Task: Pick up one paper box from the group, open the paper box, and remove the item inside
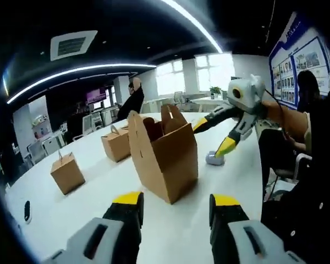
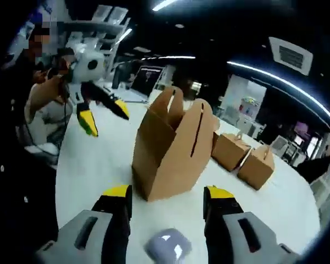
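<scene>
An open brown paper box stands on the white table, its flaps and handle up. In the left gripper view my left gripper is open just in front of it, holding nothing. From the right, my right gripper reaches in open beside the box, just above a small pale grey item lying on the table. In the right gripper view the open box stands ahead of my right gripper. The grey item lies low between the spread jaws. My left gripper hovers open at the upper left.
Two closed paper boxes stand further along the table, also seen as closed boxes. A small dark object lies near the table's edge. A person sits at the far end. A laptop stands behind.
</scene>
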{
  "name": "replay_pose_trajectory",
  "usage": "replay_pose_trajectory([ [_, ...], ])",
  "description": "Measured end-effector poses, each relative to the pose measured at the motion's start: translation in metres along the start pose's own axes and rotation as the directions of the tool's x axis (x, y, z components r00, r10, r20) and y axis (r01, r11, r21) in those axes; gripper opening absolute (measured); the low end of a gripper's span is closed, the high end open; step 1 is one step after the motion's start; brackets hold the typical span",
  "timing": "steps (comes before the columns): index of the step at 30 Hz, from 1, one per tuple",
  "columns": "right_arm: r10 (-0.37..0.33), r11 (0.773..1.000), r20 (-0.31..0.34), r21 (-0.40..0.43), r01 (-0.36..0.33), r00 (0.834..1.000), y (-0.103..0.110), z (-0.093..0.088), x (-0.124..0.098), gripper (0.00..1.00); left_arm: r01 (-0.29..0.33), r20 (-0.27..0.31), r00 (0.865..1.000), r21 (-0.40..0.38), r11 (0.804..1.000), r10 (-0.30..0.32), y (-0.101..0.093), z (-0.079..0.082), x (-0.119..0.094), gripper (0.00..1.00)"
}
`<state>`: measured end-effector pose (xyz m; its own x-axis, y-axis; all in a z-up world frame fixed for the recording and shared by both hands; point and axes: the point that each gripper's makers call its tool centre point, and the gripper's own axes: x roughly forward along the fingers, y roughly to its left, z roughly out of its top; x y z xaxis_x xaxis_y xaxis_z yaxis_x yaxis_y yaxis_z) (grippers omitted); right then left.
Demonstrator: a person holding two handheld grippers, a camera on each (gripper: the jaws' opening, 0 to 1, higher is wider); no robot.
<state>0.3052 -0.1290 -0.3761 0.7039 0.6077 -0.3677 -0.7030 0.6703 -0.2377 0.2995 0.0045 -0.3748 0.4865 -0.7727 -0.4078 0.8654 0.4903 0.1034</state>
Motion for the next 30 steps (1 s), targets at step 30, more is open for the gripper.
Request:
replay_pose_trajectory([
  [30,-0.161,0.975,0.089,0.17,0.144,0.983,0.006,0.007,0.049,0.3,-0.031,0.144,0.988,-0.209,0.977,0.062,0.019,-0.012,0.058,0.28],
])
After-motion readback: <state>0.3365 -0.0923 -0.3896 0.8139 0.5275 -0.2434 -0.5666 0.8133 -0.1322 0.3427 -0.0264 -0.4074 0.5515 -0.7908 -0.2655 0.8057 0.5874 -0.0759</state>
